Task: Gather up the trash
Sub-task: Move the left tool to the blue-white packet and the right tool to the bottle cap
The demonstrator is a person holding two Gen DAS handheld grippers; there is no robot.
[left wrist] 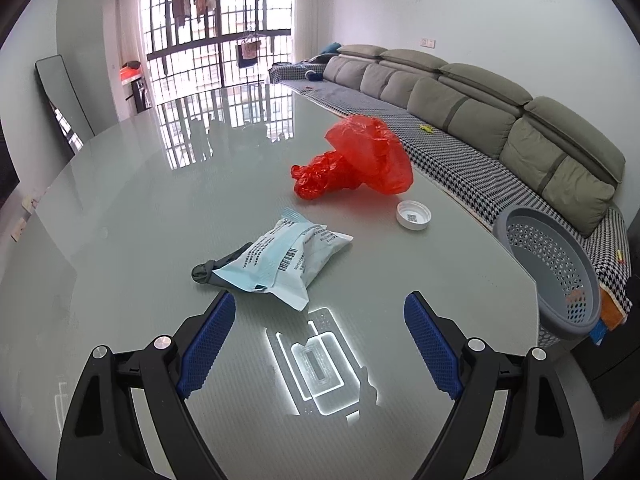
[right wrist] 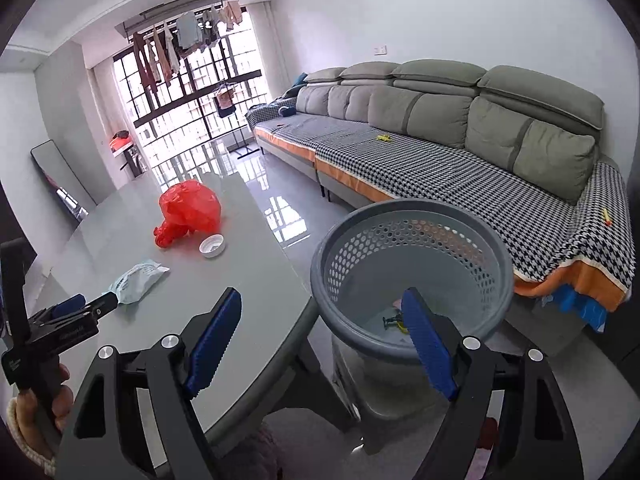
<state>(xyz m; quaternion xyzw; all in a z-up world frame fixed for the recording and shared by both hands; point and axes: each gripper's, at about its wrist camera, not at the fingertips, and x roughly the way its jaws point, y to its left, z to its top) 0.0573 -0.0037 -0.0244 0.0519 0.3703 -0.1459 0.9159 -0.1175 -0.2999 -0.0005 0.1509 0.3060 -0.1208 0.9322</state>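
Left tool (left wrist: 320,312) is being held open just short of the crumpled wrapper (left wrist: 276,260) lying on the desk (left wrist: 120,200); right tool (right wrist: 324,312), open, is being hovered at the basket (right wrist: 412,276). Wrapper's puffy middle is best pinched.

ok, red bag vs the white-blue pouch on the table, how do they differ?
The red bag is crumpled, puffed up and translucent; the white-blue pouch lies flatter, opaque, printed with text and a barcode. The red bag lies farther from the left gripper than the pouch. Both rest on the table, ungripped.
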